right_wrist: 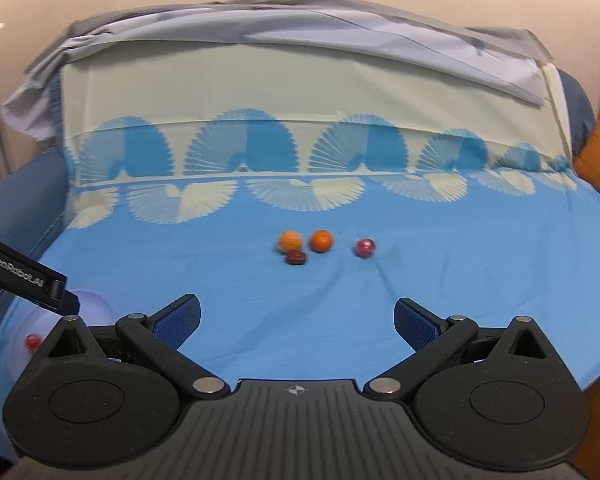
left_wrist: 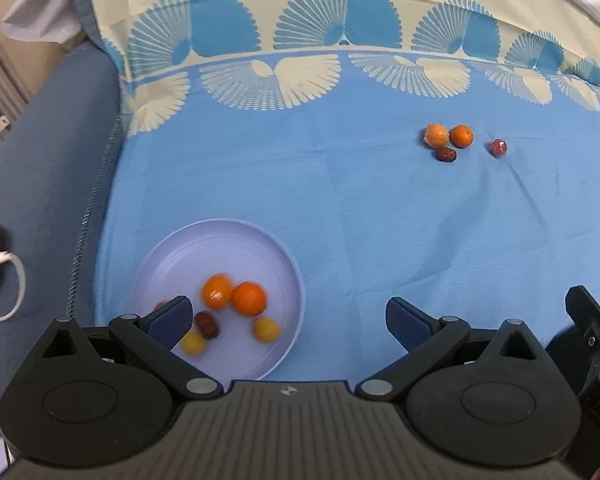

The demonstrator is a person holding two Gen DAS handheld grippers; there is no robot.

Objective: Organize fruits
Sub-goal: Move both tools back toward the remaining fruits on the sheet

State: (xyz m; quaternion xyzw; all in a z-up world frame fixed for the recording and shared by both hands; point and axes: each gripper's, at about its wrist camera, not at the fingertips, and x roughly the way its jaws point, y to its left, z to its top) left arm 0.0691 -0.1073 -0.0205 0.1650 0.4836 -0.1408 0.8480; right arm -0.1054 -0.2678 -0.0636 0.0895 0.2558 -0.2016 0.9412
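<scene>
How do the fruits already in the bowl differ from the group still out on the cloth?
The bowl group lies inside the white bowl, close by the left gripper; the cloth group lies loose on the blue cloth, farther off. The bowl holds more pieces, including yellow ones. Both include orange fruits and a dark red one.

Sofa seat (left_wrist: pixel 40 152), draped with a blue patterned cloth (left_wrist: pixel 340 208). Laid on the cloth: one white bowl (left_wrist: pixel 288 256); two oranges (left_wrist: pixel 461 135); one date (left_wrist: pixel 446 154); one red fruit (left_wrist: pixel 498 147).
</scene>
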